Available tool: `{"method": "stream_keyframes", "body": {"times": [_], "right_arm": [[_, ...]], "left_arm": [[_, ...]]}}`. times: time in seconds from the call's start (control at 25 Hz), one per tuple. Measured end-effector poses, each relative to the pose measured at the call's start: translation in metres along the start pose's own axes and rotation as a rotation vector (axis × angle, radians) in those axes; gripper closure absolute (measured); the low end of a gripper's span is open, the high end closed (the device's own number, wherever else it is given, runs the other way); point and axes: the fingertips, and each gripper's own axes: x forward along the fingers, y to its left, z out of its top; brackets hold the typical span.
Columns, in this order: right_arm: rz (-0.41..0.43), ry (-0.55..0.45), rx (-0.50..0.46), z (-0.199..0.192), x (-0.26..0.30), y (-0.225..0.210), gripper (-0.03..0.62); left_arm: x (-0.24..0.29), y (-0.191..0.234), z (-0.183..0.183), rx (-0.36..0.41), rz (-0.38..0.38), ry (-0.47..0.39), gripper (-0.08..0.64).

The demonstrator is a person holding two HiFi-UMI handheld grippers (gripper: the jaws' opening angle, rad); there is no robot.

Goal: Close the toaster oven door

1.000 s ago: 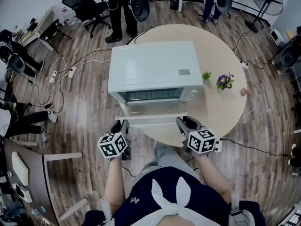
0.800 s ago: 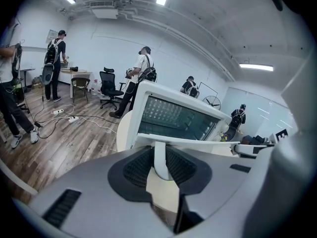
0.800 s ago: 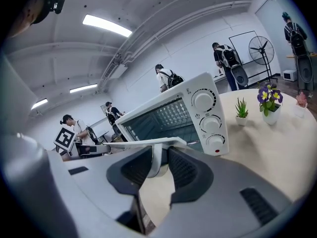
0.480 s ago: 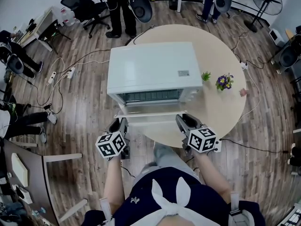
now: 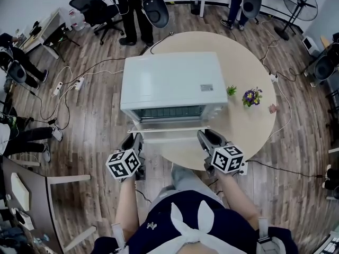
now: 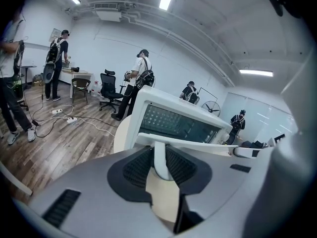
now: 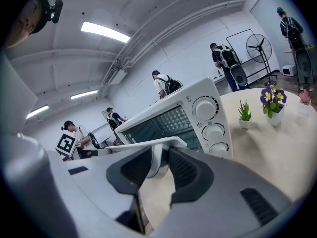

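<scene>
Toaster oven door (image 5: 169,133) lies open ahead; left hand-held gripper (image 6: 159,153) and right hand-held gripper (image 7: 159,158) each clamp, seemingly, a handle (image 6: 160,168) end, to lift evenly.

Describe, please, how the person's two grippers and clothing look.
The left gripper and right gripper are grey moulded shells with dark ribbed pads, each carrying a white cube printed with black square markers. The person wears a dark navy top with a white knotted bow.
</scene>
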Motion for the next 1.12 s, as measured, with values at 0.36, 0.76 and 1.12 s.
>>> {"method": "stream_keyframes", "body": {"times": [0.36,0.76,1.12], "right_arm": [[0.02,-0.007,0.017,0.006,0.003,-0.001,0.472],[0.024,-0.024,0.042,0.016,0.008,-0.001,0.471],[0.03,-0.036,0.066,0.025,0.011,-0.003,0.469]], "left_arm": [[0.003,-0.001,0.006,-0.007,-0.002,-0.009,0.459],[0.007,-0.002,0.017,-0.016,-0.011,-0.013,0.459],[0.012,-0.003,0.024,-0.024,-0.022,-0.013,0.459]]}}
